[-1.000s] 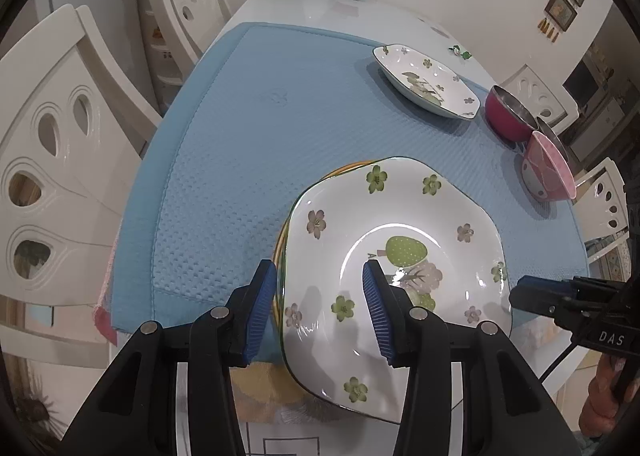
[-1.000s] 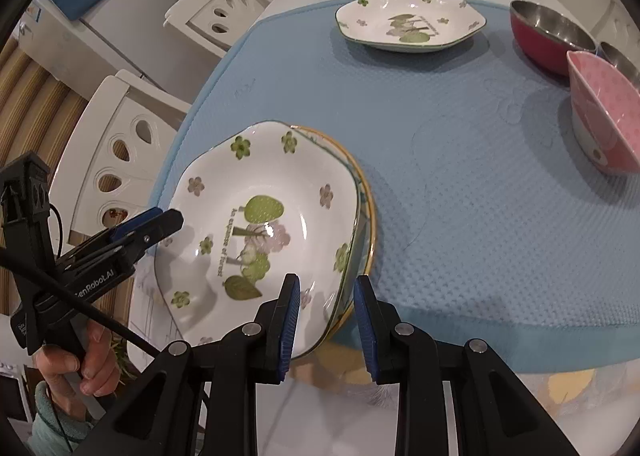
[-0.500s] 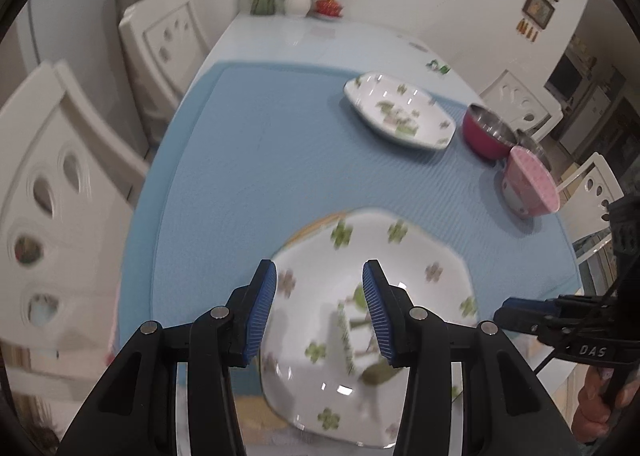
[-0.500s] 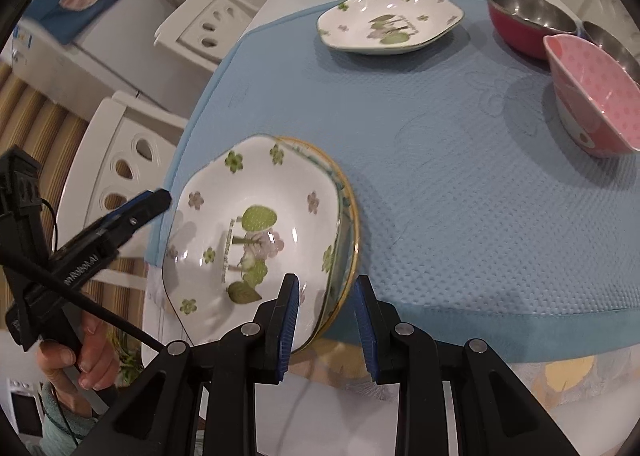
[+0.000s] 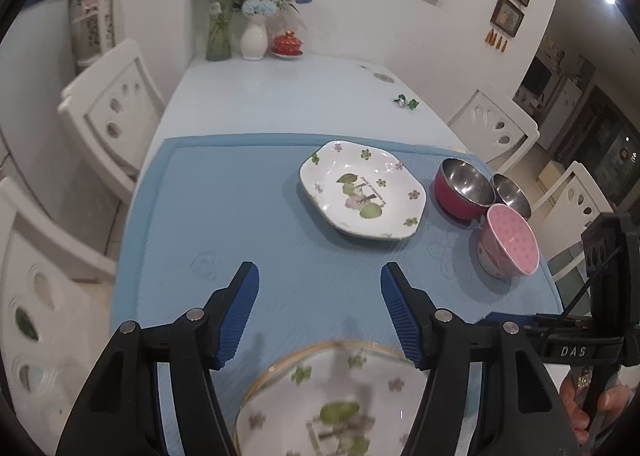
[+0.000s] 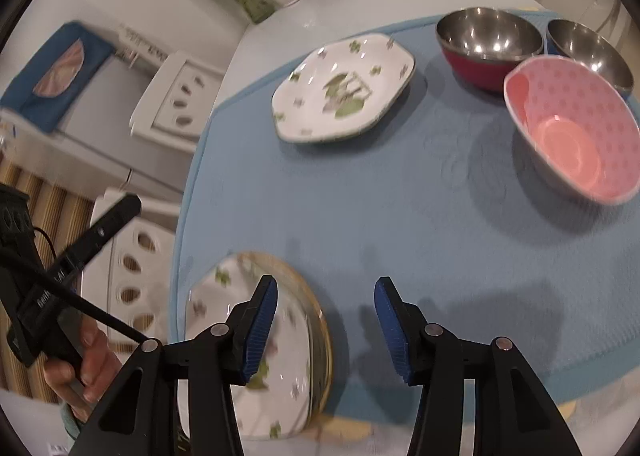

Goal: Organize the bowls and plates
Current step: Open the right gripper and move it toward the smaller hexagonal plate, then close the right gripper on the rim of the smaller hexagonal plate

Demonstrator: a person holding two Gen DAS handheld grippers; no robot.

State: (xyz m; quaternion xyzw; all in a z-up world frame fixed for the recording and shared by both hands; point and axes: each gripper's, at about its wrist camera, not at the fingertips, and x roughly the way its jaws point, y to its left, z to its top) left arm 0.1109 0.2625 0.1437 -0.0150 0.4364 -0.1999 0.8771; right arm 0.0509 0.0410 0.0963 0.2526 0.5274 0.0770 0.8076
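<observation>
A flowered white plate (image 5: 332,408) (image 6: 256,352) lies on a gold-rimmed plate (image 6: 322,336) at the near edge of the blue mat (image 5: 248,224). My left gripper (image 5: 319,310) hangs above and behind the plate, its jaws opening with nothing between them. My right gripper (image 6: 325,322) is above the stack's right rim, jaws opening, nothing gripped. A second flowered plate (image 5: 362,194) (image 6: 342,90) rests farther back. To its right stand a red steel-lined bowl (image 5: 464,188) (image 6: 488,46), a smaller steel bowl (image 5: 512,194) (image 6: 590,50) and a pink dotted bowl (image 5: 508,244) (image 6: 572,132).
White chairs (image 5: 112,112) stand along both sides of the table. Vases with flowers (image 5: 254,38) and a red lidded dish (image 5: 287,44) sit at the table's far end. A small green object (image 5: 406,101) lies on the bare tabletop. A hand (image 6: 80,372) holds the left gripper's handle.
Both grippers let go of the near flowered plate, opened and drew back and up. The plate now lies on the gold-rimmed plate, low in both views.
</observation>
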